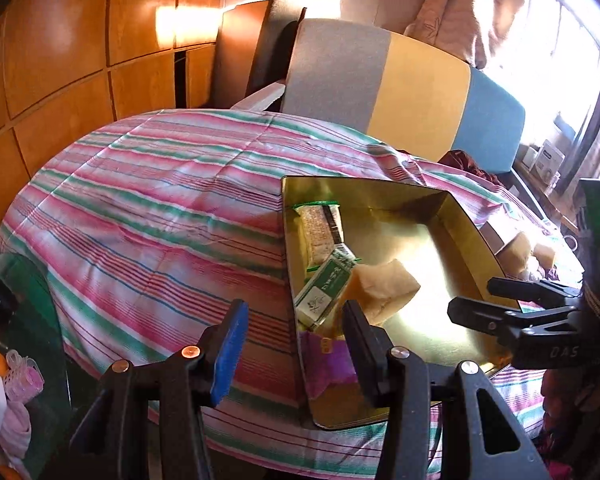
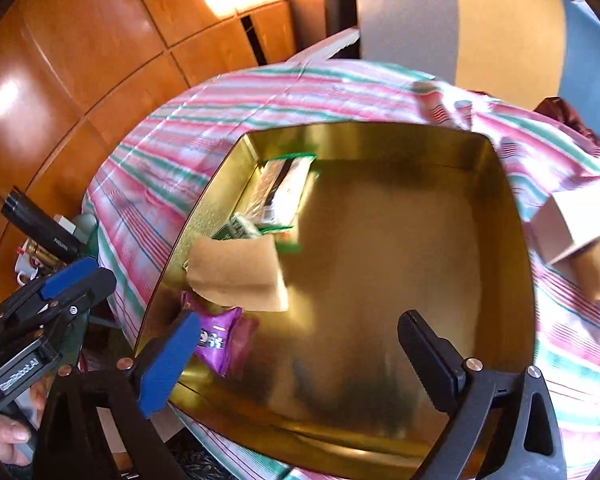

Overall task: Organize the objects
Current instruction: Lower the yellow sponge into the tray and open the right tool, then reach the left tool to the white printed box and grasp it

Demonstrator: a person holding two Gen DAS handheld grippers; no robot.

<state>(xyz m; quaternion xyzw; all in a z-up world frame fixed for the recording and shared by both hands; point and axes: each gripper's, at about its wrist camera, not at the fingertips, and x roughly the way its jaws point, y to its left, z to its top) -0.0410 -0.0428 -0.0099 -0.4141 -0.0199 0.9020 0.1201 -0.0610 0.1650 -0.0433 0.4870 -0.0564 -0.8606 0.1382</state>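
A gold tin [image 1: 432, 216] [image 2: 512, 280] sits on the striped cloth. In it lie a clear biscuit pack [image 1: 320, 236] [image 2: 284, 192], a green-and-white packet [image 1: 326, 292] [image 2: 240, 232], a tan wrapped piece [image 1: 384, 284] [image 2: 236, 272] and a purple packet [image 1: 328, 360] [image 2: 220, 340]. My left gripper [image 1: 296, 340] [image 2: 84, 280] is open at the tin's left wall and grips nothing. My right gripper [image 2: 300, 356] [image 1: 476, 296] stands wide open over the tin's near half with nothing between its fingers. The tan piece looks blurred in the right wrist view.
The striped cloth [image 1: 160, 208] covers a round table. More tan pieces [image 1: 520, 248] and a small box [image 2: 560, 224] lie right of the tin. A grey, yellow and blue chair [image 1: 400, 92] stands behind. Clutter [image 1: 8, 384] sits low at the left. A person's hand [image 2: 8, 436] holds the left gripper.
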